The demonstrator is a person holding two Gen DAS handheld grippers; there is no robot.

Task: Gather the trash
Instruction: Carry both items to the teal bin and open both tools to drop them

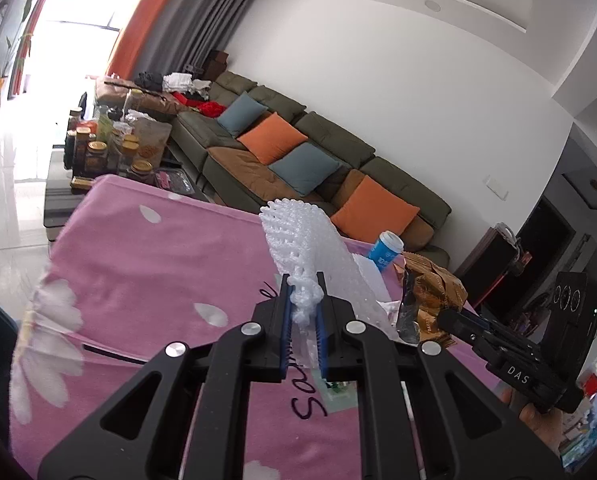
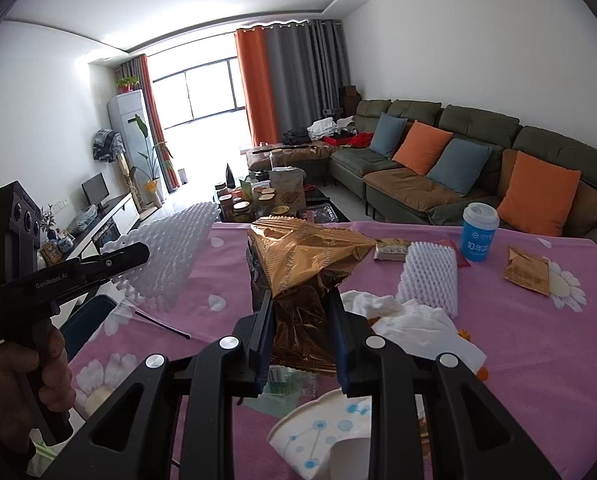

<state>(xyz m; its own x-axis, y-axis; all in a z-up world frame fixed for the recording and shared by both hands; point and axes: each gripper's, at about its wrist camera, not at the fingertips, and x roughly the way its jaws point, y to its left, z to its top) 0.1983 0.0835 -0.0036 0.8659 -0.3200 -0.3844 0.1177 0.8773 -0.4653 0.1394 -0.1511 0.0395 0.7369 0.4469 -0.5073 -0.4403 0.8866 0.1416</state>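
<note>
My left gripper [image 1: 303, 282] is shut on the bunched end of a white foam net sleeve [image 1: 298, 232], which is lifted above the pink flowered tablecloth [image 1: 138, 264]. In the right wrist view that left gripper [image 2: 140, 252] shows at the left with the foam net [image 2: 170, 256] sticking out past it. My right gripper [image 2: 302, 300] is shut on a crumpled gold and brown snack bag [image 2: 306, 256], held clear of the cloth. The left wrist view shows the bag [image 1: 430, 292] at the right, in the right gripper [image 1: 444, 318].
On the tablecloth [image 2: 538, 340] lie a second foam net [image 2: 430, 276], a blue paper cup [image 2: 478, 236], a gold wrapper [image 2: 526, 270], a small snack pack [image 2: 394, 249], white tissue [image 2: 410, 320], a flattened paper cup [image 2: 322, 436] and a black stick [image 2: 162, 324]. Behind are a sofa [image 2: 478, 128] and a coffee table with jars [image 2: 258, 200].
</note>
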